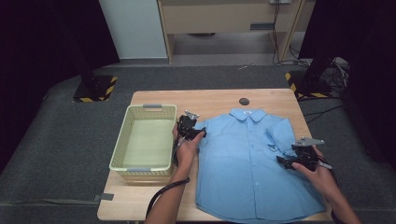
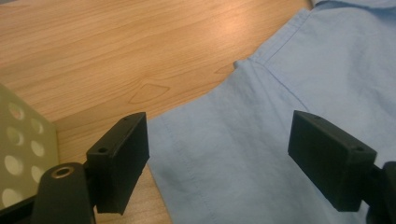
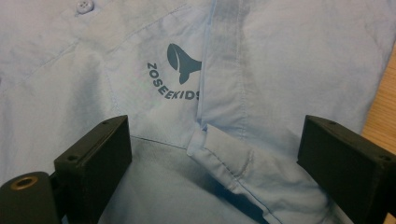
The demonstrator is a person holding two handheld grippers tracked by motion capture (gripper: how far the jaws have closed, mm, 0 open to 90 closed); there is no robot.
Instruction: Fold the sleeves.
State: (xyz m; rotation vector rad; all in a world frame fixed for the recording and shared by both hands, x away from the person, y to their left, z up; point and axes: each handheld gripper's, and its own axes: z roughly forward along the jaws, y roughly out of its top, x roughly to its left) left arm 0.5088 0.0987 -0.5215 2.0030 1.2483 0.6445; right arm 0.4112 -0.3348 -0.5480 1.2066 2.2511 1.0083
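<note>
Wood table (image 1: 154, 196): shirt (image 1: 243, 158) flat, basket (image 1: 120, 144) alongside. I hold left gripper (image 1: 192, 133) and right gripper (image 1: 293, 162) jaws spread over opposite sleeves, probably to fold.

Shirt (image 1: 243, 158): plain light blue, dark teal whale logo (image 3: 183, 60) and lettering on the chest.
Basket (image 1: 120, 144): pale yellow-green, dotted with round holes, grey handles.
Table (image 1: 210, 99): light wood grain, one dark round disc (image 1: 244, 101).
Left gripper (image 2: 219, 149): black.
Right gripper (image 3: 212, 158): black, grey plate on top.
Floor (image 1: 56, 140): dark grey.
</note>
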